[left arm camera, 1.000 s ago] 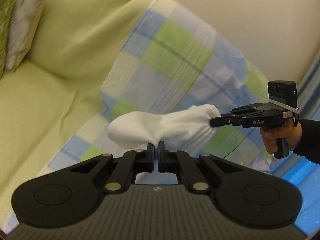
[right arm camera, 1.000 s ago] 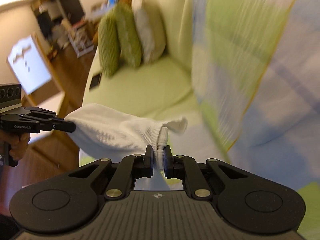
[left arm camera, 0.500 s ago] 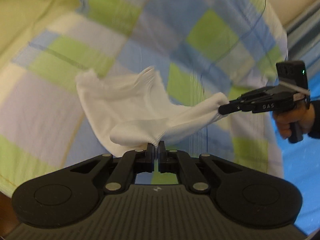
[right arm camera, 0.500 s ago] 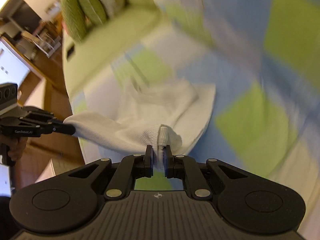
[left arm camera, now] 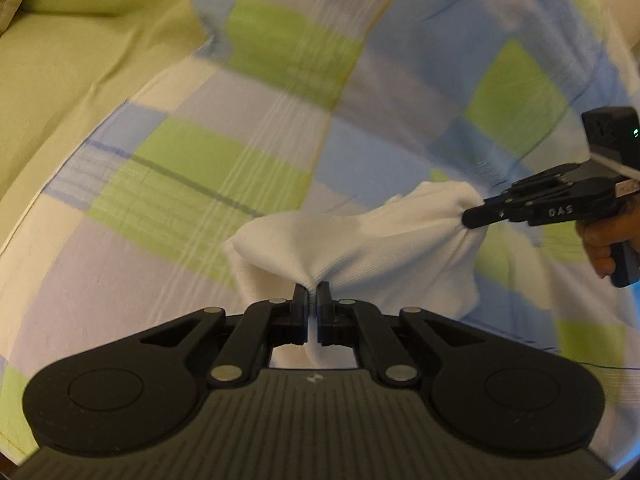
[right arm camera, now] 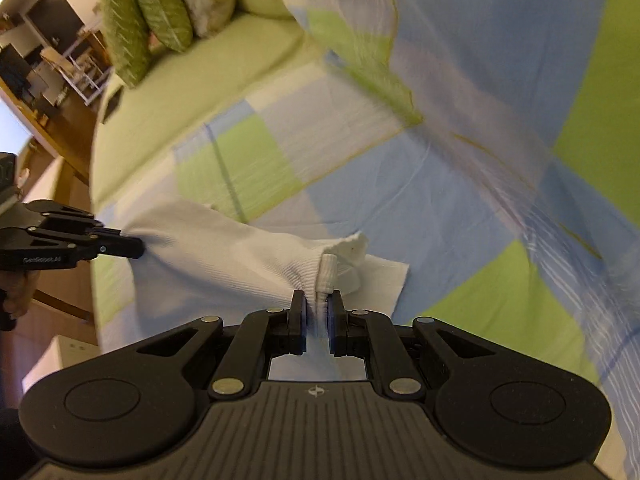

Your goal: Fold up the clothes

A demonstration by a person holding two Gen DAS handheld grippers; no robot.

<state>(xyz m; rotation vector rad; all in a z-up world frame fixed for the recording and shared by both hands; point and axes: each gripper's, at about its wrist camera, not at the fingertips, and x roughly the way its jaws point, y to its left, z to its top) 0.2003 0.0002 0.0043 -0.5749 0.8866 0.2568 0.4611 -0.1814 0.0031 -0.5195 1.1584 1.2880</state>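
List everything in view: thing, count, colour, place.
white sock: 1, white, stretched between both grippers above the blanket
second white garment: 1, white, flat on the blanket under the sock
checked blanket: 1, blue, green and cream, draped over the sofa
sofa: 1, light green, under the blanket
cushions: about 4, green and pale, far end of the sofa
left gripper: 1, black, shut on the sock
right gripper: 1, black, shut on the sock's ribbed end
hand: 1, on the right gripper's handle
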